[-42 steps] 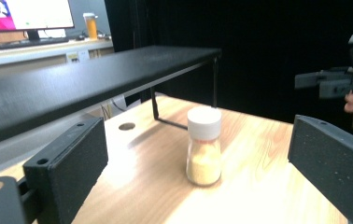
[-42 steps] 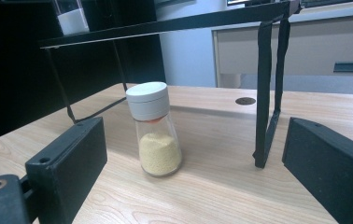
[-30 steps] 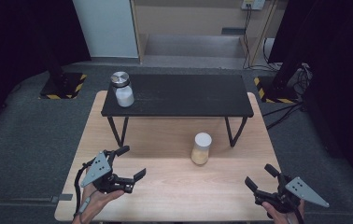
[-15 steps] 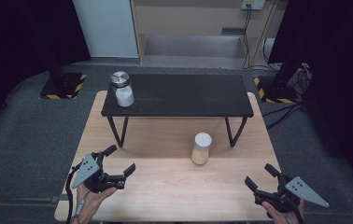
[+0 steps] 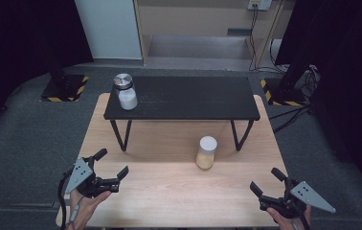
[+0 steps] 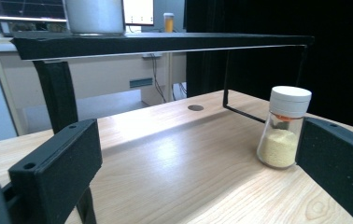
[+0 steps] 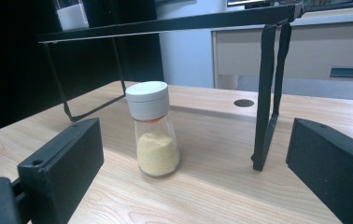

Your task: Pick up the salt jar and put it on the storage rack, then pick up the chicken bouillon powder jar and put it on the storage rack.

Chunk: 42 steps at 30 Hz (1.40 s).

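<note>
A small glass shaker (image 5: 206,152) with a white cap and yellow grains stands on the wooden table (image 5: 169,191), in front of the black shelf (image 5: 184,98). The shaker (image 6: 284,128) appears at the right in the left gripper view, and the shaker (image 7: 153,135) stands left of centre in the right gripper view. My left gripper (image 5: 112,162) lies at the near left, open, its jaws just having widened around nothing. My right gripper (image 5: 265,180) rests at the near right, open too, its jaws having just spread, also empty. Both point toward the shaker from a distance.
A glass jar (image 5: 126,91) with a silver lid and white contents stands on the shelf's left end. The shelf's thin black legs (image 7: 267,93) rise from the table behind the shaker. Dark floor and stands with yellow-black stripes (image 5: 64,88) surround the table.
My left gripper has shifted a little to the left and lower toward the table's near corner, with its jaws slightly wider. The right gripper has kept its place.
</note>
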Motion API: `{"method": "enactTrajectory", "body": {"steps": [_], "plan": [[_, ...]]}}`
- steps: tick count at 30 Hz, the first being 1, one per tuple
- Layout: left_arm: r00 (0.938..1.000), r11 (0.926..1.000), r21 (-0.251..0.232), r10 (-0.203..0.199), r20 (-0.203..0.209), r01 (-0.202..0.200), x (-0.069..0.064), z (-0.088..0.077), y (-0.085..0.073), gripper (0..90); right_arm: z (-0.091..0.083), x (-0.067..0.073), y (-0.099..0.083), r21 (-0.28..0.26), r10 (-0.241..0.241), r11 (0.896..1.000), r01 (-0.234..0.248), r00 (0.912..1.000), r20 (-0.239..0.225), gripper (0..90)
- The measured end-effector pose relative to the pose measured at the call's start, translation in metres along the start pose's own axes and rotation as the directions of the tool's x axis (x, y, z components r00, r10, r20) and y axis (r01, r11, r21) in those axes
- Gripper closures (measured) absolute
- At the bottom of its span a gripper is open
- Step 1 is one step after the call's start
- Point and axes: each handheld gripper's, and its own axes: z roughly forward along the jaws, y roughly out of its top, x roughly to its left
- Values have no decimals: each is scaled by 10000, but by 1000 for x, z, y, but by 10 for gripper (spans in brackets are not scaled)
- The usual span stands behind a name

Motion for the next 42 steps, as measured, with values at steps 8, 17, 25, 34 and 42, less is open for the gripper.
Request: {"method": "enactTrajectory", "body": {"steps": [8,17,25,34,42], "plan": [[9994,9993,-181,-330,-68,328,0,-3,-2,0,-2,1,-1,-184,-31,9998,33,9999,104,32],[9997,9997,-130,-223,37,223,0,-3,-2,0,-3,-3,6,-254,46,9997,-48,10000,-68,5],[9992,9991,-174,-379,-98,377,2,-4,-4,0,-8,-9,19,-23,-5,10000,5,9996,-283,6],[9992,9992,-93,-391,-12,391,2,-3,-3,0,0,-8,43,540,-337,9978,375,9969,-708,21],[9982,9983,63,-577,138,576,2,-2,-3,0,25,-13,72,1165,-321,9921,474,9910,-1300,21]]}}
